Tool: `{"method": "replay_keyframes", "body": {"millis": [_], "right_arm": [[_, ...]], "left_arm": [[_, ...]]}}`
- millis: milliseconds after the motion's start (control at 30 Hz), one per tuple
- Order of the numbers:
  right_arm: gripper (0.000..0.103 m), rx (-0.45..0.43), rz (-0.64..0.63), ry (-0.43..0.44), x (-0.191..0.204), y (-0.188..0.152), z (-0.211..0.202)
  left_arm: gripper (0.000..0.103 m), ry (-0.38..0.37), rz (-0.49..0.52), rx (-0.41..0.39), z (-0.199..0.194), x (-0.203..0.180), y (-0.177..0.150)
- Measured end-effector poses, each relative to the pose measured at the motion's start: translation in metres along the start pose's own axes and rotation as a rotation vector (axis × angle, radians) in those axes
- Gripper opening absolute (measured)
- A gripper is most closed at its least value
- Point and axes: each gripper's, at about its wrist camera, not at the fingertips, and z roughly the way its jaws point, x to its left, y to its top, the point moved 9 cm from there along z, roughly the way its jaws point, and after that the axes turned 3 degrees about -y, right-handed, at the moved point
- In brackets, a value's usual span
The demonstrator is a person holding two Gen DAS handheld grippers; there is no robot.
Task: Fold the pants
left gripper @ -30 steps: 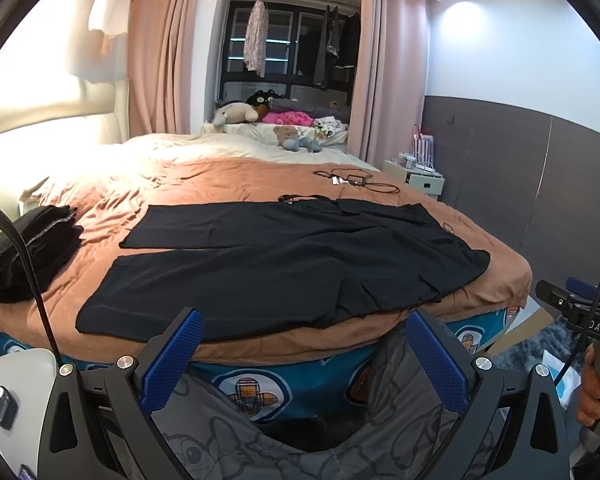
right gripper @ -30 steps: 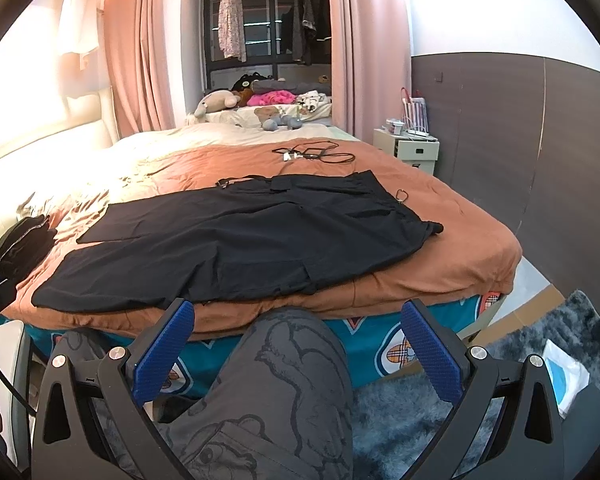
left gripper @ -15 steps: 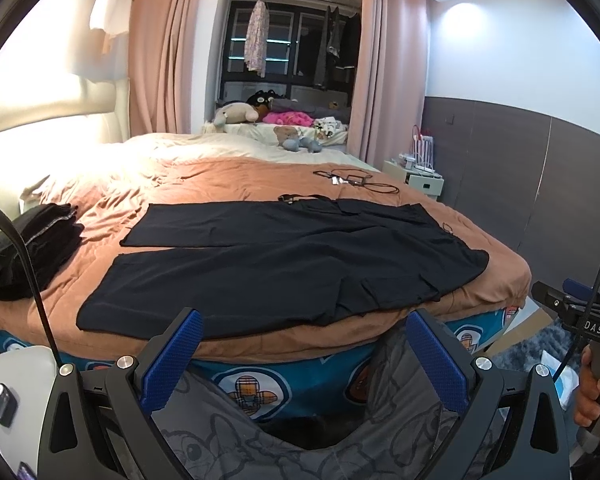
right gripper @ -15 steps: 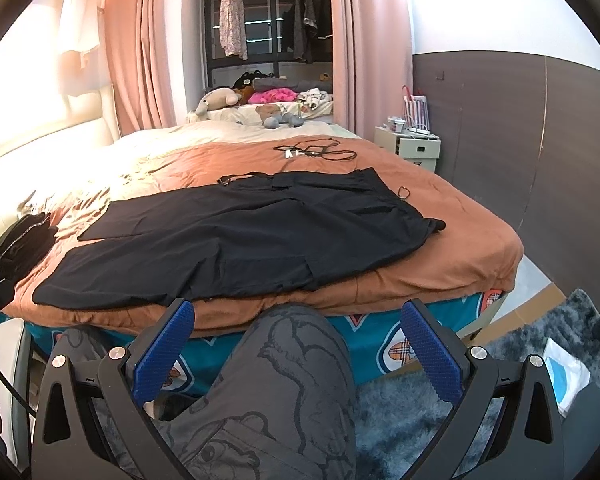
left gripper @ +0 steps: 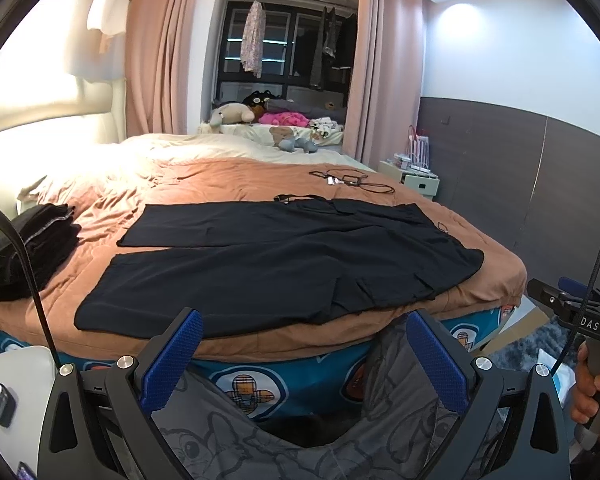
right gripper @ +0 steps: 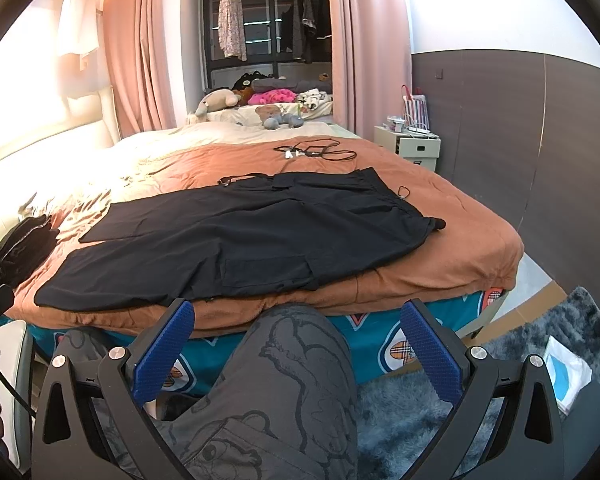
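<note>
Black pants lie spread flat on the brown bedspread, legs pointing left, waistband at the right. They also show in the right wrist view. My left gripper is open and empty, held in front of the bed's near edge, short of the pants. My right gripper is open and empty, also below the bed edge, above the person's grey-trousered knee. The right gripper's body shows at the right of the left wrist view.
A pile of folded dark clothes sits at the bed's left side. Black cables lie behind the pants. A white nightstand stands at the right. Plush toys lie at the far end. A grey rug covers the floor.
Both views have shifted only slightly; the right gripper rose a little. The pants have not moved and both grippers stay open.
</note>
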Motion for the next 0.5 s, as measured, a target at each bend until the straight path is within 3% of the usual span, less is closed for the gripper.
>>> {"method": "replay_keyframes", "body": {"millis": [500], "right_arm": [[0.103, -0.005, 0.005, 0.001, -0.0013, 0.0007, -0.0004]], "left_arm": [[0.103, -0.004, -0.005, -0.003, -0.0029, -0.0020, -0.0015]]}}
